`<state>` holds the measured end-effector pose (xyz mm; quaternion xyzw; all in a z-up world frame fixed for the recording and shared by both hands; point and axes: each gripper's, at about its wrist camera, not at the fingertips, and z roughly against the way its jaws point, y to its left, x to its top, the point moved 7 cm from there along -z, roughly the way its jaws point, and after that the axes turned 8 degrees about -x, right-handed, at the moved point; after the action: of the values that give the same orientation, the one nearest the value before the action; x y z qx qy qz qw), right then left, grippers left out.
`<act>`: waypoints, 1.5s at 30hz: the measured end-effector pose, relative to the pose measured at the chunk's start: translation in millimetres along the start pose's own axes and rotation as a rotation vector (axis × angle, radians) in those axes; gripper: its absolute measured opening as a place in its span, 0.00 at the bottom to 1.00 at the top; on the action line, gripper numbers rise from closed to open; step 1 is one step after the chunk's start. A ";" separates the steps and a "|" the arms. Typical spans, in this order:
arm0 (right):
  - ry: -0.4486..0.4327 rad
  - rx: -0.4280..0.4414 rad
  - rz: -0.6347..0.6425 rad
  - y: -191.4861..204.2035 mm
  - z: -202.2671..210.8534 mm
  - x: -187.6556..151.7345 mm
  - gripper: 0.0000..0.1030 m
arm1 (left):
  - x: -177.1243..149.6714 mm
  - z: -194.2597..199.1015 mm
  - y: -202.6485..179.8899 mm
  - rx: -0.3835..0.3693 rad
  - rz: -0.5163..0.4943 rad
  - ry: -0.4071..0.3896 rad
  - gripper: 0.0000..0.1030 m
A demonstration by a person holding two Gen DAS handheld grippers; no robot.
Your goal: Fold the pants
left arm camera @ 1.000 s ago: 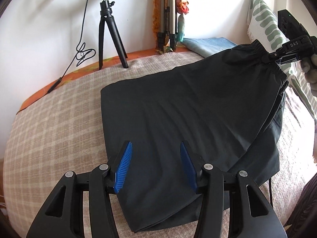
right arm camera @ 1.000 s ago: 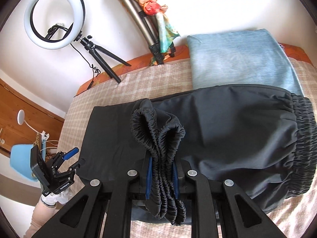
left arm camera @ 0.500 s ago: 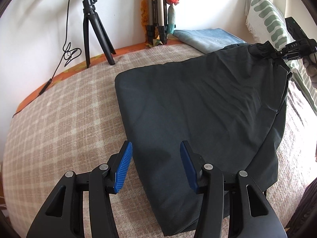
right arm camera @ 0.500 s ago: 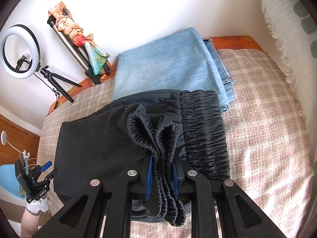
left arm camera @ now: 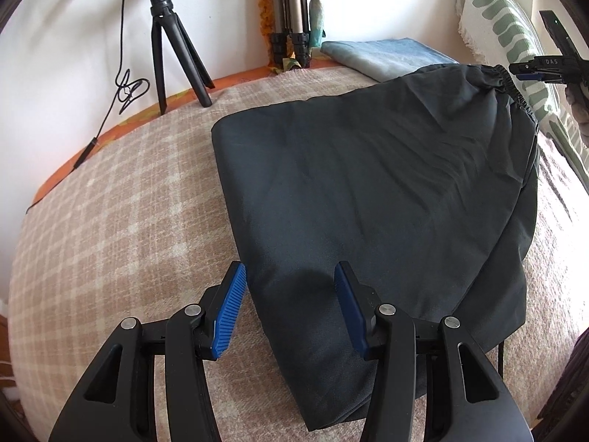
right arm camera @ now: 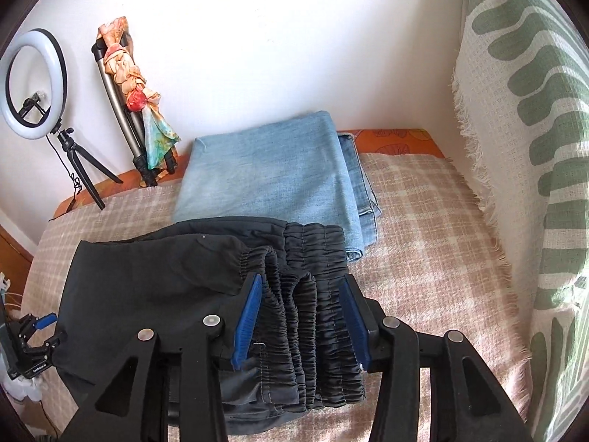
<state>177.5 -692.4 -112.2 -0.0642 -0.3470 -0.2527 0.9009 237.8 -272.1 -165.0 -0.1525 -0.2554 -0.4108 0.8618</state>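
The pants [right arm camera: 154, 294] lie on the bed [right arm camera: 423, 221], the folded jeans [right arm camera: 265, 176] behind them, the ring light [right arm camera: 33, 84] at far left.

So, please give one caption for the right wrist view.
Right gripper jaws opening around the black pants' waistband, folded jeans behind.
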 end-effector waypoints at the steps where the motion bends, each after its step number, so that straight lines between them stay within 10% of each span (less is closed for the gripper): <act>1: -0.025 0.015 0.012 6.2 4.0 2.3 0.45 | -0.4 2.8 1.1 -0.004 0.012 -0.005 0.47; 15: 0.064 -0.104 0.134 17.1 -62.3 -9.1 0.47 | -25.2 5.0 20.8 -0.089 0.252 0.055 0.56; 22: -0.002 -0.068 0.117 41.0 -19.5 1.9 0.54 | -29.2 3.6 9.4 -0.112 0.281 0.049 0.55; 28: -0.090 -0.020 0.200 108.8 22.0 11.3 0.61 | -31.5 6.9 8.2 -0.118 0.334 0.007 0.29; 35: -0.012 0.228 0.284 226.3 29.7 3.7 0.62 | -27.7 17.4 7.4 -0.154 0.368 -0.061 0.11; 45: 0.206 0.389 0.375 375.3 -26.7 -36.3 0.62 | -26.1 17.4 8.3 -0.182 0.386 -0.112 0.10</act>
<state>358.1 -361.0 -133.7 0.0731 -0.2778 -0.0157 0.9577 225.0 -242.3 -165.8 -0.2983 -0.2308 -0.2503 0.8917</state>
